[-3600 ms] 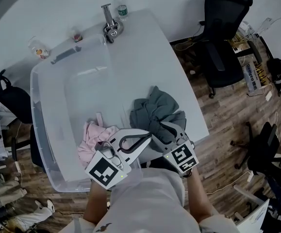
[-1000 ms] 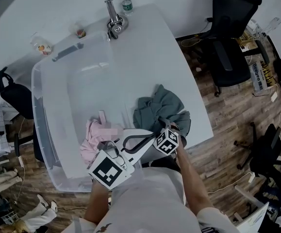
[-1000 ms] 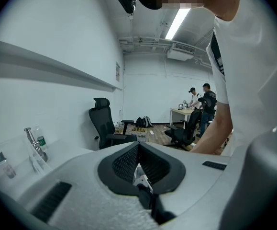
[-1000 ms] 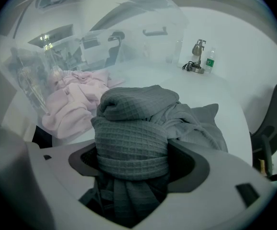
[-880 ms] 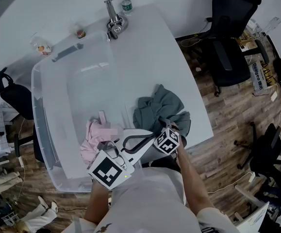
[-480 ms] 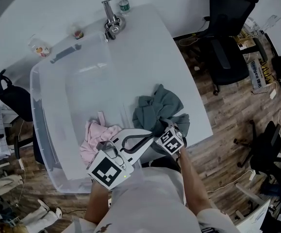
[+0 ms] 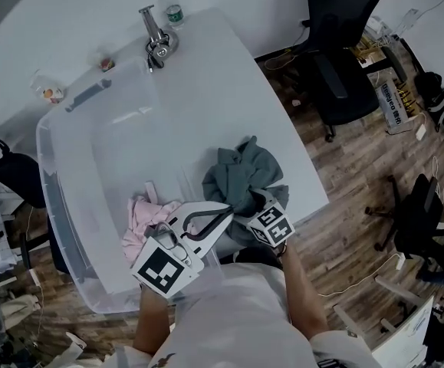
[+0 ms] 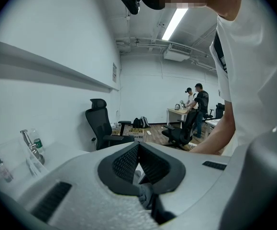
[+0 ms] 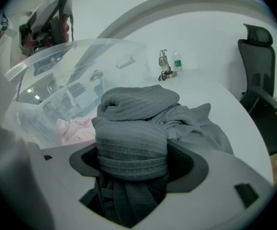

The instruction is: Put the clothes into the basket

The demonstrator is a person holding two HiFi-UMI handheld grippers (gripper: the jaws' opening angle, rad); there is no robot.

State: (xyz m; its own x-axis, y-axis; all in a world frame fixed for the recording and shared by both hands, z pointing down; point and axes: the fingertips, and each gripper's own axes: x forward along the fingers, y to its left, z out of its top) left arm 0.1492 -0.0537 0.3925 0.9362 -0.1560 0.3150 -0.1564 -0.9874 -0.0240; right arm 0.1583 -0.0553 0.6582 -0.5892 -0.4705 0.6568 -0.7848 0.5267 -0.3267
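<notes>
Right gripper [image 9: 136,164] [image 7: 254,208] was clamped on a thick fold of the grey knit garment [image 9: 133,104] [image 7: 241,175], w/ ribbed fabric filling the gap btw both pads and bulging up over them. Left gripper [image 8: 138,145] [image 7: 225,211] had its jaws brought together, tips meeting, nothing btw them. In the head view it sat just left of the right gripper, over the near right corner of the clear plastic bin [image 7: 49,182] [image 9: 57,51]. The rest of the grey garment lay heaped on the white table [image 7: 229,83] [image 9: 234,104], just right of the bin wall & close to the table's near edge, i.e. outside the bin. A pink garment [image 7: 143,215] [image 9: 76,126] lay crumpled inside the bin at its near end, beside the left gripper. The bin took up the left part of the table, its far end bare. At the far end of the table stood a chrome tap-like fitting [image 7: 151,33] [image 9: 163,61], w/ a small bottle with a green label [image 7: 172,8] [image 9: 177,63] just beyond it. Two small items sat off the bin's far left corner, too small to ID. A black office chair [image 7: 337,60] [image 9: 260,80] [image 8: 100,123] stood on the wood floor [image 7: 360,175] right of the table. In the left gripper view two people [image 8: 198,97] stood by a desk at the far side of the room.
</notes>
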